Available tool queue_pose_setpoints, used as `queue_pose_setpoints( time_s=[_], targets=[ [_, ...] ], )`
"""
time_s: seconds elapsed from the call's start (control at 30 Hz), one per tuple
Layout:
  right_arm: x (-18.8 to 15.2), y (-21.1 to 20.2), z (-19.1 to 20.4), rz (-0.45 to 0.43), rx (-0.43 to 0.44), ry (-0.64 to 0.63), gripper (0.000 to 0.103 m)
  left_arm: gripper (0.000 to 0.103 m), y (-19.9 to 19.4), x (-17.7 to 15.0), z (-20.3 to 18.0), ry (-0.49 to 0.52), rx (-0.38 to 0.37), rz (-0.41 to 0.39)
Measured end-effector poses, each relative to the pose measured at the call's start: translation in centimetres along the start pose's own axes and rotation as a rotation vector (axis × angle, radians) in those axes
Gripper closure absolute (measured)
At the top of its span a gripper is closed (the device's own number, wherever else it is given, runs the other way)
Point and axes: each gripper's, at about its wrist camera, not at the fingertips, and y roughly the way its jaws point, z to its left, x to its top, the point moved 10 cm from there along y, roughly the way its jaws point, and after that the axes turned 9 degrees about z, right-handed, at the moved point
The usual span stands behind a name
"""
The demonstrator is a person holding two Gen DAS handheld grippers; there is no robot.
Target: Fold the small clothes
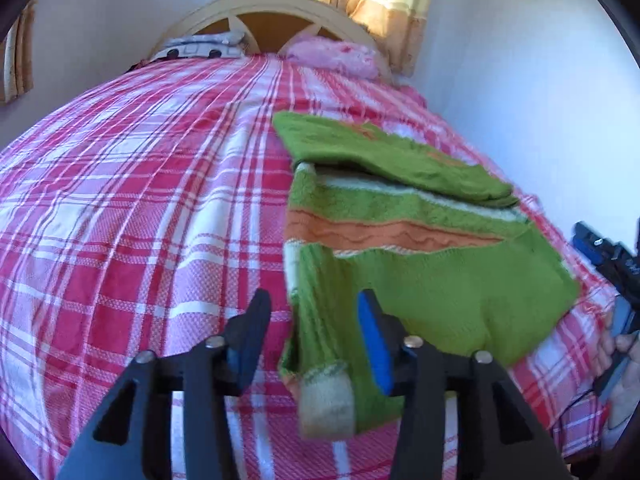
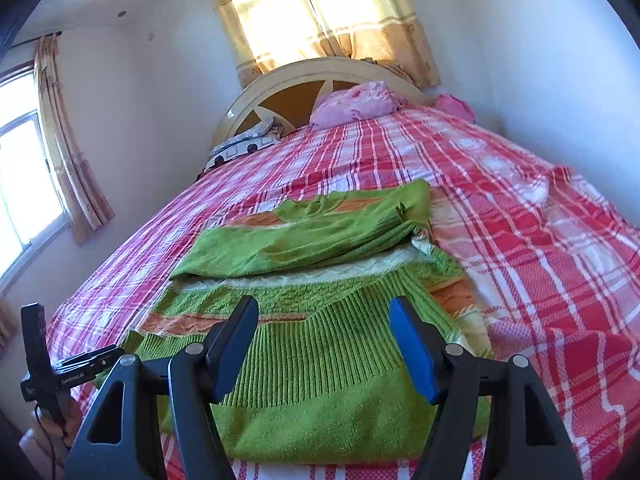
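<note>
A small green knitted sweater [image 2: 320, 392] with orange and cream stripes lies partly folded on a bed covered by a red, pink and white checked bedspread [image 2: 540, 248]. Its sleeves and upper part are folded over the striped chest; the ribbed hem faces the near edge of the bed. One cream-cuffed sleeve end [image 1: 326, 404] lies along the sweater's left side.

The left gripper [image 1: 312, 332] hovers over that sleeve, jaws apart; no pad presses on the knit. The right gripper [image 2: 324, 340] hangs above the ribbed hem, jaws wide apart and empty. In the left wrist view the right gripper appears at the right edge, with fingers of the hand [image 1: 620, 360] that holds it.

At the head of the bed stand a cream arched headboard [image 2: 280, 80], a pink pillow [image 2: 352, 104] and a grey-and-white patterned pillow [image 2: 244, 144], under a window with yellow curtains [image 2: 320, 12].
</note>
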Motion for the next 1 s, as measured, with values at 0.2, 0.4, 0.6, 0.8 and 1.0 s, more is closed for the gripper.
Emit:
queue_pose_setpoints(
  time_s=[0.2, 0.4, 0.6, 0.8, 1.0],
  targets=[
    [-0.3, 0.5, -0.6, 0.022, 0.004, 0.030, 0.034, 0.056, -0.4, -0.3, -2.0, 0.076, -0.058, -0.030],
    [-0.4, 0.3, -0.8, 0.019, -0.011, 0.030, 0.034, 0.056, -0.6, 0.2, -3.4, 0.139, -0.091, -0.051],
    [-0.5, 0.2, -1.4, 0.021, -0.026, 0.041, 0.034, 0.056, 1.7, -0.5, -2.3, 0.081, -0.101, 0.049],
    [-0.6, -0.7, -4.1, 0.027, -0.111, 0.041, 0.034, 0.080, 1.4, -0.1, -2.0, -0.013, -0.261, 0.079],
    [-0.9, -0.9, -5.4, 0.064, -0.131, 0.013, 0.034, 0.067, 2.3, 0.4, -1.9, -0.104, -0.347, 0.119]
  ],
)
